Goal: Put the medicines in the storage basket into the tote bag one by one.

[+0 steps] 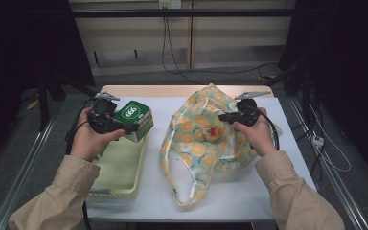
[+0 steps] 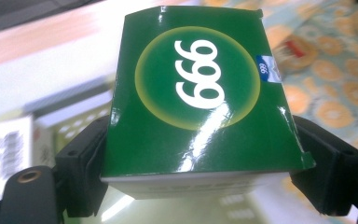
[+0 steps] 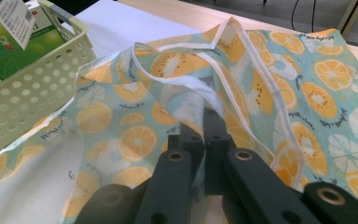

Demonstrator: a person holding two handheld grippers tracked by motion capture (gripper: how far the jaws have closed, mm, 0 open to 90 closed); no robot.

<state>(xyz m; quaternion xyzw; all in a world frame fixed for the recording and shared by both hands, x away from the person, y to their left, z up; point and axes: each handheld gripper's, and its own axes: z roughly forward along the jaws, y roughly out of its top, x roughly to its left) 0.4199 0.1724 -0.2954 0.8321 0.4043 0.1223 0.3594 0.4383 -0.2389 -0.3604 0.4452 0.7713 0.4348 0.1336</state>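
Observation:
A glossy green box point(image 2: 200, 93) printed with white digits in a yellow ring sits between the jaws of my left gripper point(image 2: 205, 170), which press on its two sides. In the high view the left gripper point(image 1: 129, 125) holds this green box point(image 1: 135, 119) lifted above the far end of a pale green basket point(image 1: 120, 175). A fabric bag point(image 1: 206, 139) with an orange-slice print lies spread on the table's middle. My right gripper point(image 1: 226, 116) is at its upper right edge. The right gripper point(image 3: 204, 135) is shut on a fold of the bag point(image 3: 279, 70) near its white-trimmed opening.
The perforated basket point(image 3: 23, 88) stands left of the bag, with green-and-white cartons point(image 3: 9, 28) at its top. A white box point(image 2: 9, 144) lies in the basket below the held one. A round tan tag point(image 1: 214, 133) sits on the bag. A white sheet point(image 1: 268, 187) covers the table.

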